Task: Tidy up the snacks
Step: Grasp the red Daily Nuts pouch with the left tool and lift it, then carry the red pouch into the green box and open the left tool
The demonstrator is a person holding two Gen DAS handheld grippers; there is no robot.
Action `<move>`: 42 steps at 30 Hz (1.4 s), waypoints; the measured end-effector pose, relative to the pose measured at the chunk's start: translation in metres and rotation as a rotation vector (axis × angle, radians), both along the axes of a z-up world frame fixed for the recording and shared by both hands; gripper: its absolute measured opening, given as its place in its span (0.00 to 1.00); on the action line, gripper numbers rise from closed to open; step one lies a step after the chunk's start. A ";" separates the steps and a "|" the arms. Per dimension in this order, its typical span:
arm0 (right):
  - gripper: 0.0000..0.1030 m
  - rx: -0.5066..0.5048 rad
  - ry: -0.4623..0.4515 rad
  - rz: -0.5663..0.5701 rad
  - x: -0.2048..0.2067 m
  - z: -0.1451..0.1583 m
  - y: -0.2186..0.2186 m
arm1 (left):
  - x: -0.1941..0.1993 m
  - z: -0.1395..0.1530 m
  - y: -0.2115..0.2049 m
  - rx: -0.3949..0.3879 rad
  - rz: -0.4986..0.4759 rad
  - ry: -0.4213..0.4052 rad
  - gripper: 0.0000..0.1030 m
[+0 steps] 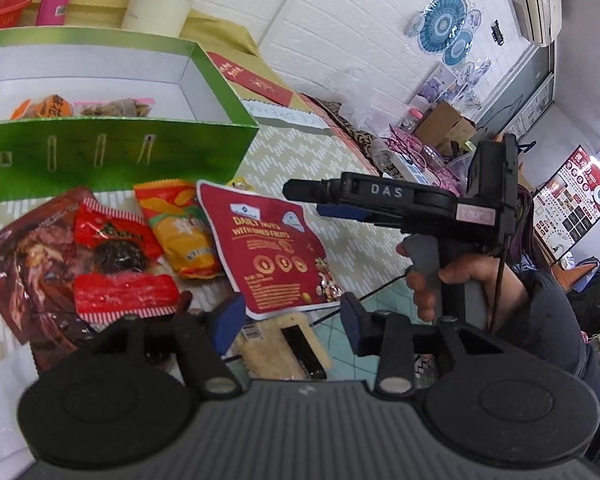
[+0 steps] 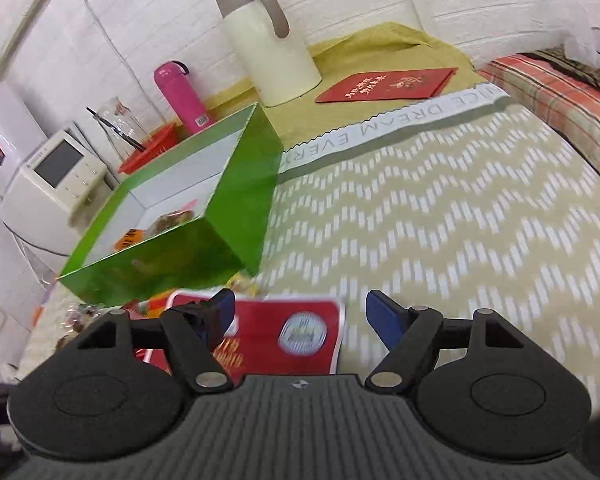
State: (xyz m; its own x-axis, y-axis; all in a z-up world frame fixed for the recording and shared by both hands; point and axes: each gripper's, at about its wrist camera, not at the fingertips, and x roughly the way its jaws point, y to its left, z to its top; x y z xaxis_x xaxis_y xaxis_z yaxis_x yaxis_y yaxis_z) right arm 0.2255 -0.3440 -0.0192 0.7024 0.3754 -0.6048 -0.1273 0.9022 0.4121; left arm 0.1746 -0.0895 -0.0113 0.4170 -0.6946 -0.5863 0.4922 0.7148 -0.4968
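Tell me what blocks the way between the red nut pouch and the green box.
Nothing visible blocks it. The red nut pouch lies beside the green box, whose top is open; only the box's near wall has to be cleared.

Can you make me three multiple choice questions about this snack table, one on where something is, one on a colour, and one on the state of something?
1. Where is the cream jug?
A. Inside the box
B. Behind the box, near the wall
C. On the floor

2. What colour is the outside of the box that holds snacks?
A. Green
B. Blue
C. Black

3. How does the right tool stand?
A. Shut on the pink bottle
B. Open, with nothing pressed between its pads
C. Shut on an orange packet

Answers:
1 B, since the jug stands on the yellow cloth past the box by the white wall.
2 A, since its outer walls are bright green, and the inside is white.
3 B, since the blue pads are apart above the red nut pouch.
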 end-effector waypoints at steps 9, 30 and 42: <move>0.89 -0.048 0.055 0.047 -0.001 0.004 -0.001 | 0.018 -0.021 -0.002 0.008 0.031 0.041 0.09; 0.37 0.051 0.073 -0.036 -0.080 -0.004 -0.014 | -0.004 -0.023 0.005 0.016 0.010 0.014 0.25; 0.09 0.003 -0.080 -0.046 -0.093 0.035 -0.004 | -0.019 0.019 0.023 -0.063 0.073 -0.092 0.14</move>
